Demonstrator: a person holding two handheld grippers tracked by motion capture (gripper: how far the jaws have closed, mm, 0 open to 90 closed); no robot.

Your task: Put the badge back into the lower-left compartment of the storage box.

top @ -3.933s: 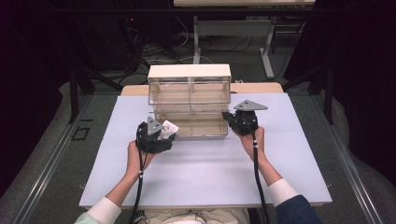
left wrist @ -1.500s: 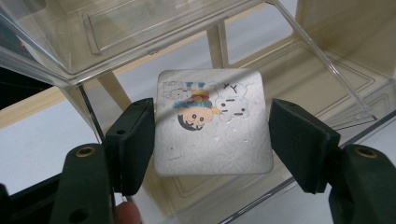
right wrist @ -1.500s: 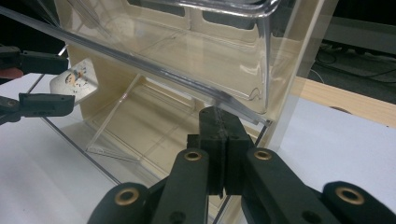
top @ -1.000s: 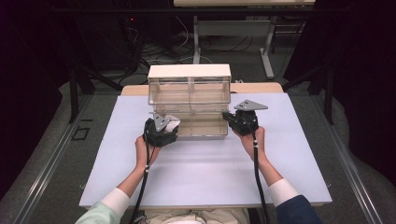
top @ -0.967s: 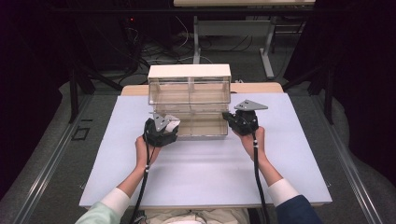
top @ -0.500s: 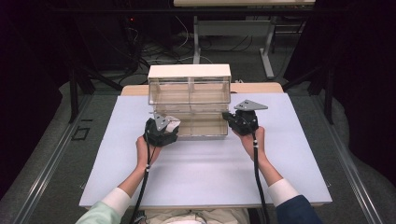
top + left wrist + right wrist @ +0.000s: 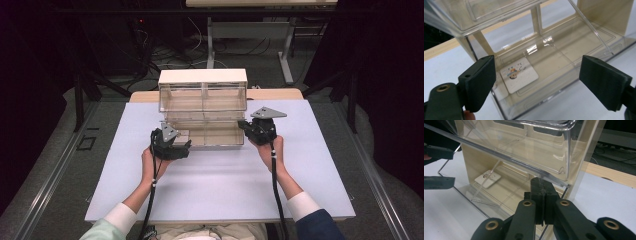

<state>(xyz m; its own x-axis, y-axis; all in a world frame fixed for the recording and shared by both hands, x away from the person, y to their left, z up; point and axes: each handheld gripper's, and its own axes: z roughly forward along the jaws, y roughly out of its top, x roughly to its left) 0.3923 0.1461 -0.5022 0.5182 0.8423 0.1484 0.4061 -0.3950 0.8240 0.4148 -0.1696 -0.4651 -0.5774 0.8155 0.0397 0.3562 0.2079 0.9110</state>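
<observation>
Lying flat in the clear drawer (image 7: 564, 82), the card (image 7: 519, 76) sits free between the left gripper's (image 7: 537, 82) jaws, which have just been opening. The right gripper (image 7: 541, 202) is closed tight on the drawer's edge.

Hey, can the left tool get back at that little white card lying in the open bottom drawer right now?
Probably yes. The left tool hangs open just before the clear drawer, whose top is uncovered, and the white card lies flat near the front wall. Nothing covers it, though a flat card may be awkward to pinch.
</observation>
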